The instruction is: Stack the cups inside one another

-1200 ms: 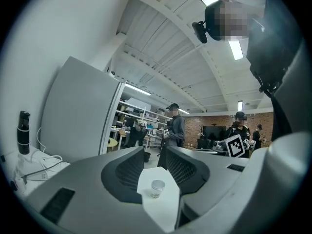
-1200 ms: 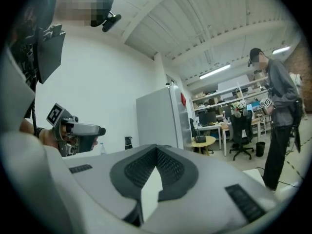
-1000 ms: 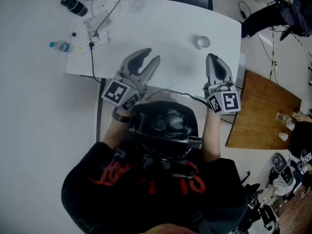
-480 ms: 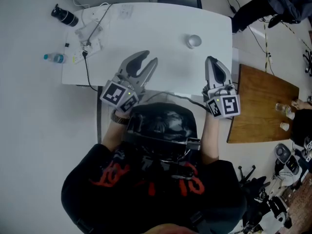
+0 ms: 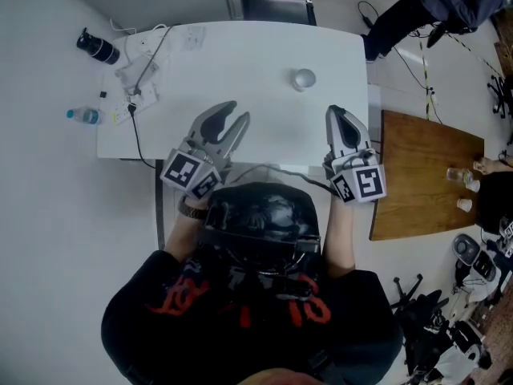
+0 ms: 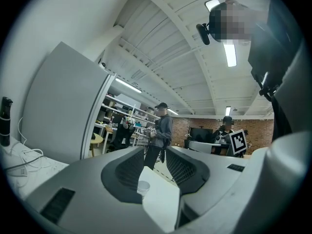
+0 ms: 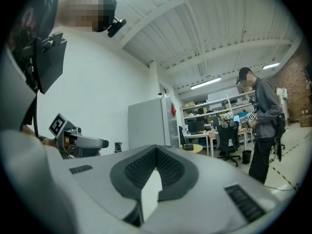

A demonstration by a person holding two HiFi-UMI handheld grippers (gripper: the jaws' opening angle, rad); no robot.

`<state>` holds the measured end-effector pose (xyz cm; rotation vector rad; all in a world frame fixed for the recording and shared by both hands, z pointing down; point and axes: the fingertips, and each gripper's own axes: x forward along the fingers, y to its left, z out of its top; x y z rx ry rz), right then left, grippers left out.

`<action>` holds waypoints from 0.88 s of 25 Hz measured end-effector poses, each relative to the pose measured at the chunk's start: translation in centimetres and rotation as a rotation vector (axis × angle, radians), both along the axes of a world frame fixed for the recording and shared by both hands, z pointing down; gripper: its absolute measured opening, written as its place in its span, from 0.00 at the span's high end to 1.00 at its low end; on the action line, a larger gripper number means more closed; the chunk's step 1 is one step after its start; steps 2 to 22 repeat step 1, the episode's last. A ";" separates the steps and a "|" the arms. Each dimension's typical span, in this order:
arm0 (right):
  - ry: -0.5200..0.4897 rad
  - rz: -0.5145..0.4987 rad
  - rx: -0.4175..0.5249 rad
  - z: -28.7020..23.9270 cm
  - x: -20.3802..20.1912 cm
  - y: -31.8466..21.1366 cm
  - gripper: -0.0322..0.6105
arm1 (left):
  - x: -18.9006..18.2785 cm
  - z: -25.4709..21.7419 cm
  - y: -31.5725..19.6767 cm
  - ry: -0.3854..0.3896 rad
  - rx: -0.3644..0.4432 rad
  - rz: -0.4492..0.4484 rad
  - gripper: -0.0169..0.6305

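Observation:
A pale cup (image 5: 304, 79) stands upright on the white table (image 5: 264, 54), toward its far right; whether others sit inside it I cannot tell. In the left gripper view the cup (image 6: 143, 187) shows small and far off between the jaws. My left gripper (image 5: 232, 119) hovers over the table's near edge, open and empty, left of the cup and nearer to me. My right gripper (image 5: 337, 112) is shut on nothing, near the right edge and short of the cup. Both point level. Each shows in the other's view: right gripper (image 6: 237, 143), left gripper (image 7: 78, 143).
A black cylinder (image 5: 98, 46), a water bottle (image 5: 83, 116) and a power strip with cables (image 5: 132, 95) lie at the table's left end. A dark chair (image 5: 278, 8) stands behind it. A wooden table (image 5: 425, 175) with small cups is at the right. People stand around.
The head view has shifted, so the table and cup sit further left and lower. My right gripper has drifted a little away from the cup. Both grippers' jaws are unchanged.

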<state>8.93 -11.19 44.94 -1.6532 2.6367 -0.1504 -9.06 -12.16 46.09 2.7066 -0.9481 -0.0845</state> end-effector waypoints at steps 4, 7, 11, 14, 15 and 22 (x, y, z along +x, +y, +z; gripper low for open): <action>0.000 -0.002 -0.003 0.0 0.0 0.2 0.95 | 0.0 0.0 0.2 0.001 -0.004 -0.001 0.75; 0.000 -0.002 -0.003 0.0 0.0 0.2 0.95 | 0.0 0.0 0.2 0.001 -0.004 -0.001 0.75; 0.000 -0.002 -0.003 0.0 0.0 0.2 0.95 | 0.0 0.0 0.2 0.001 -0.004 -0.001 0.75; 0.000 -0.002 -0.003 0.0 0.0 0.2 0.95 | 0.0 0.0 0.2 0.001 -0.004 -0.001 0.75; 0.000 -0.002 -0.003 0.0 0.0 0.2 0.95 | 0.0 0.0 0.2 0.001 -0.004 -0.001 0.75; 0.000 -0.002 -0.003 0.0 0.0 0.2 0.95 | 0.0 0.0 0.2 0.001 -0.004 -0.001 0.75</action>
